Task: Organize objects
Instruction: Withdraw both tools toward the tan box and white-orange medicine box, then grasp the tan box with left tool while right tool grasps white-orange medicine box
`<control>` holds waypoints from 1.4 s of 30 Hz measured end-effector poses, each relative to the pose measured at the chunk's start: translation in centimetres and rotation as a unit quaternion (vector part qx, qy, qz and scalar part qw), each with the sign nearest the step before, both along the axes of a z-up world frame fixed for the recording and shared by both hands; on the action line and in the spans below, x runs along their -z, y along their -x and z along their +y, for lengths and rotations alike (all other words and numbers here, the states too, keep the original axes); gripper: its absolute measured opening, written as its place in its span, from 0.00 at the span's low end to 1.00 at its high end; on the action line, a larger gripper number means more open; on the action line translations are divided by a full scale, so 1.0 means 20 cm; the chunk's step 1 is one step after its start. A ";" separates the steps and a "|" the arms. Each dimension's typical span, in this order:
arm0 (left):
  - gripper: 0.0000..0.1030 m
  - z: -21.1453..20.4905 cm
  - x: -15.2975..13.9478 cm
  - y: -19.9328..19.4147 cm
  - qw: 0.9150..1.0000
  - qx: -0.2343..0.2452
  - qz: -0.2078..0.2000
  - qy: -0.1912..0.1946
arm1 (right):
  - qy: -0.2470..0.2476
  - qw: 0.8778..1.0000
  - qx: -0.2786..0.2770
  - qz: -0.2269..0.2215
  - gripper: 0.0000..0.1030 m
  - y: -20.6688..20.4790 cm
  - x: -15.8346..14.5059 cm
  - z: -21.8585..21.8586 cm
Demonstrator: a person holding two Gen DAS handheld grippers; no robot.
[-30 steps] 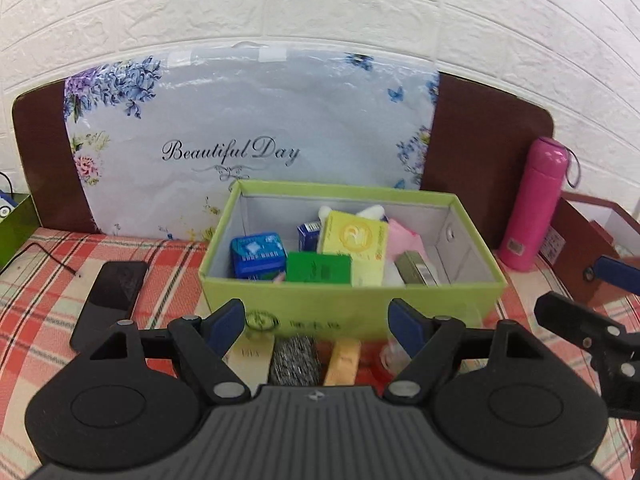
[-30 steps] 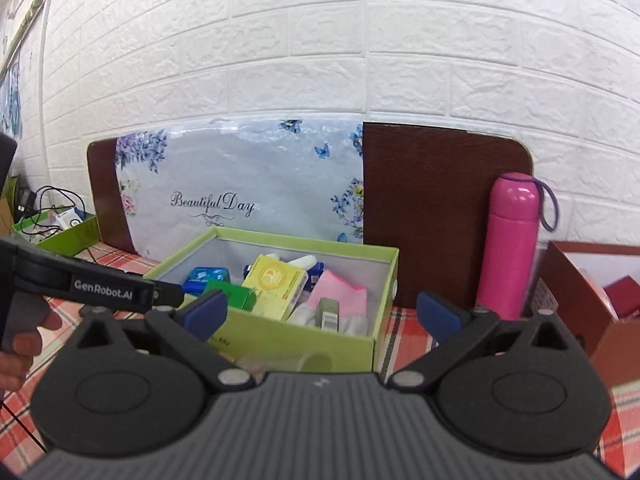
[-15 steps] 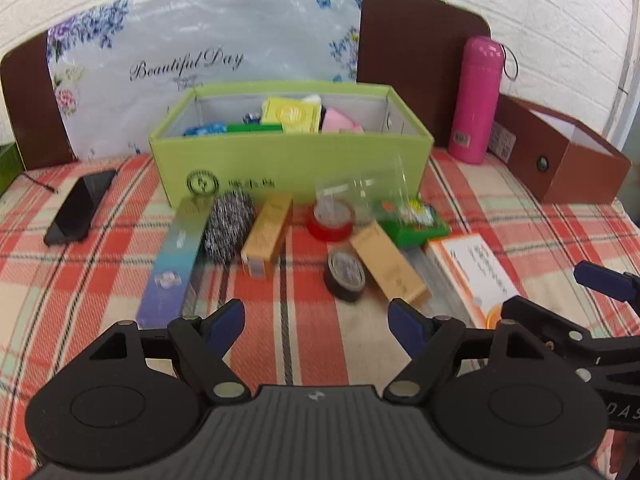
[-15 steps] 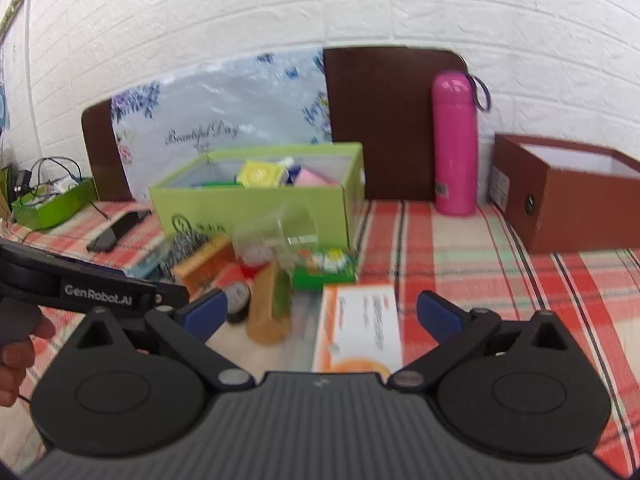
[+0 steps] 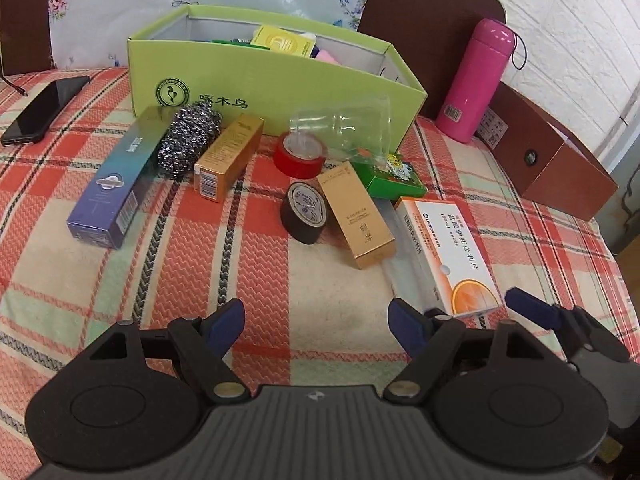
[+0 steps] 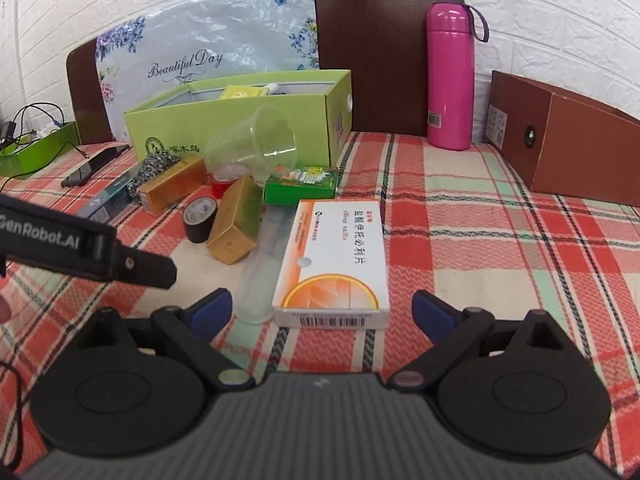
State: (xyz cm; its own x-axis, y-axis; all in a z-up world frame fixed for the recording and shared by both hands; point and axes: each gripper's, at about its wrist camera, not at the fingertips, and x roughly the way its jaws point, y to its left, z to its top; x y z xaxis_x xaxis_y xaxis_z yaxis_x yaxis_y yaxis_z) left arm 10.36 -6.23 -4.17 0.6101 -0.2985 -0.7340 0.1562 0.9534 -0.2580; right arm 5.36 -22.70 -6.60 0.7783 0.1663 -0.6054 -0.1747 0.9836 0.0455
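Holding a tool in each hand, we hang both above the checked table. Our left tool has its jaws apart with only cloth between them. Our right tool is closing, its jaws wide and pressing on nothing; the white and orange box lies just ahead of its fingertips, flat, with the barcode end toward us. In the left view that same box sits just beyond the right fingertip of the left tool.

A clear tube lies along the box's left side. Further on, a gold box rests against a black tape roll; behind them are a red tape roll, a clear cup on its side and a small green box. To the left lie a second gold box, a steel scourer and a long blue box.

Behind this clutter stands the open green carton, already holding several packets. A black phone lies far left, a pink flask stands upright to the right, beside a brown carton.
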 end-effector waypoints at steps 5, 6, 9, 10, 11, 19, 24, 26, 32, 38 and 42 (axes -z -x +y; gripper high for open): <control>0.79 -0.04 0.01 -0.06 1.000 -0.005 -0.005 0.015 | -0.013 1.000 0.000 0.004 0.86 -0.06 0.01 -0.01; 0.79 -0.05 0.01 -0.08 1.000 -0.010 -0.002 0.023 | -0.014 1.000 0.002 0.002 0.86 -0.06 0.00 -0.02; 0.79 -0.07 0.02 -0.15 0.999 -0.028 0.001 0.044 | -0.013 1.000 0.012 -0.001 0.85 -0.08 0.00 -0.04; 0.79 -0.07 0.02 -0.17 0.998 -0.033 0.001 0.047 | -0.009 1.000 0.014 0.002 0.83 -0.09 0.01 -0.05; 0.79 -0.08 0.03 -0.19 0.998 -0.037 0.004 0.048 | -0.004 1.000 0.017 0.007 0.82 -0.11 0.02 -0.06; 0.78 -0.18 0.05 -0.32 0.999 -0.042 -0.011 0.008 | -0.007 0.999 0.037 0.016 0.71 -0.12 0.05 -0.15; 0.55 -0.16 0.06 -0.34 0.999 -0.029 -0.022 -0.015 | 0.002 0.999 0.030 0.019 0.71 -0.08 0.05 -0.15; 0.37 -0.14 0.06 -0.33 0.999 -0.015 -0.027 -0.026 | 0.000 0.999 0.031 0.021 0.71 -0.05 0.05 -0.16; 0.35 -0.12 0.05 -0.22 0.995 0.044 -0.033 -0.078 | 0.005 0.999 0.035 0.031 0.71 0.07 0.03 -0.20; 0.33 -0.05 0.05 0.05 0.985 0.118 -0.038 -0.119 | 0.011 0.998 0.010 0.057 0.71 0.28 0.00 -0.20; 0.34 0.04 0.04 0.17 0.986 0.128 -0.030 -0.107 | 0.007 0.997 -0.019 0.077 0.73 0.37 -0.02 -0.18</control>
State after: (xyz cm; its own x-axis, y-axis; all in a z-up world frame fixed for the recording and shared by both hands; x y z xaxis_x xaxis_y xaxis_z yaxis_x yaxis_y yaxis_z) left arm 6.92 -5.53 -4.89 0.5793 -0.2906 -0.7615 0.4072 0.9125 -0.0385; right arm -2.04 -26.25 -6.26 0.6693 0.1836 -0.7199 -0.2033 0.9773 0.0601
